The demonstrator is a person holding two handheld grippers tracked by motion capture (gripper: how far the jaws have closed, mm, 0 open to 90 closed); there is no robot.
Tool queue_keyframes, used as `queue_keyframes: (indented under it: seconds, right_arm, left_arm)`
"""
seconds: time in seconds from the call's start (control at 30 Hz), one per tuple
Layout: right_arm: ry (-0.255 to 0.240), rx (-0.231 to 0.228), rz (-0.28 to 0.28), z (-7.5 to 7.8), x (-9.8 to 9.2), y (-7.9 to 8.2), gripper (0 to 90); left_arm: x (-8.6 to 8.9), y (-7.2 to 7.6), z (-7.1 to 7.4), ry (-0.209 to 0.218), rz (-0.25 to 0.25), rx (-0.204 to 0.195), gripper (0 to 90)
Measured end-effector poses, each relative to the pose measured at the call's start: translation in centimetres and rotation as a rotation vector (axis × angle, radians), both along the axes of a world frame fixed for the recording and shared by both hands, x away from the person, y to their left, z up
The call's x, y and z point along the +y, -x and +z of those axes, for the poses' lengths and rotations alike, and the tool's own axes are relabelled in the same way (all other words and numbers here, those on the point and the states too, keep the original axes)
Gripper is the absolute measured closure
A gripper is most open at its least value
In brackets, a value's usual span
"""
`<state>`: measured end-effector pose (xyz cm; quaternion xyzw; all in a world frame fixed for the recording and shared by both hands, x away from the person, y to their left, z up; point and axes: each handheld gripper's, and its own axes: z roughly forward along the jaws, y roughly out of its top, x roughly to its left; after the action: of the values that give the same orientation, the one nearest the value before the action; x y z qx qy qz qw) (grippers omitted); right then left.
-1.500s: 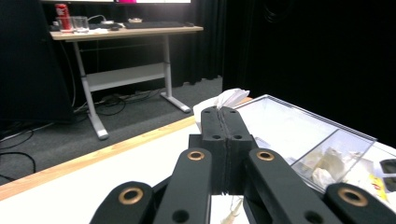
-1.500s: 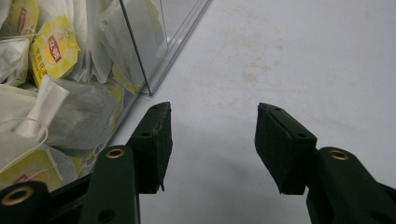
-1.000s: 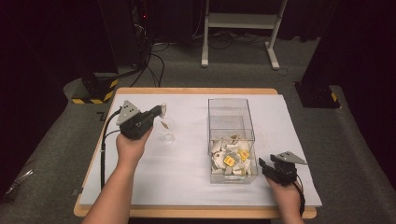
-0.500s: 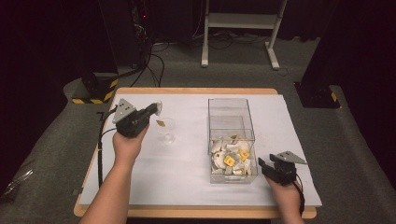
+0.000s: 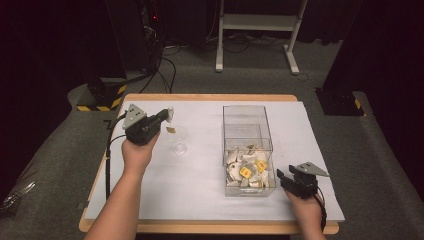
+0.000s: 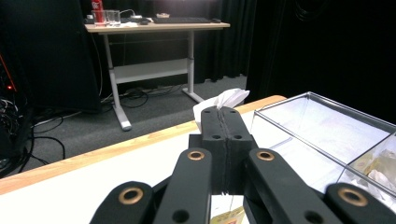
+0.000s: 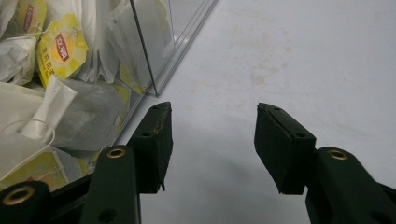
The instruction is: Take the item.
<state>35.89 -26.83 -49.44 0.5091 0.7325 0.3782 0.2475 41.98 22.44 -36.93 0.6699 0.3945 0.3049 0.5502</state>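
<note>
Over the last second the left gripper (image 5: 167,116) had drifted a little toward the far left part of the table (image 5: 210,98), carrying its load with it, while the right gripper (image 5: 281,176) had kept its place by the near right corner of the clear box (image 5: 247,120). The tag (image 5: 171,130) hanging on its string had shifted along with the left gripper and hung just above the small clear cup (image 5: 178,140), which had stayed on the white sheet (image 5: 200,175) left of the box.

The left gripper's jaws were pressed fully together on the white paper of a tea bag (image 6: 223,101), whose crumpled top stuck out past the jaw tips in the left gripper view; the yellow tag showed below the jaws at the bottom edge there. The right gripper's jaws stood roughly half apart with nothing between them, hovering over bare white sheet just beside the box wall.

The box sat on the right half of the table, its near compartment heaped with tea bags (image 5: 246,167), its far compartment holding none. In the right gripper view the heap pressed against the clear wall, and one yellow tag bore a red badge (image 7: 61,41) with white lettering too small to read for certain; the other tags showed yellow only.
</note>
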Motion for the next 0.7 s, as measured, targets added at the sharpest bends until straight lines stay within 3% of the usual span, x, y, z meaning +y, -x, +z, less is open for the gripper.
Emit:
queue_keyframes:
  seconds: [0.4,0.7]
  right_arm:
    - [-0.006,0.005,0.000,-0.1,0.0,-0.1,47.3]
    - [-0.008,0.005,0.003,-0.1,-0.1,-0.2,47.4]
  left_arm:
    - [-0.5,-1.5,-1.3,-0.009,0.003,0.039,90.0]
    - [-0.9,-1.8,-2.9,-0.012,0.005,0.078,90.0]
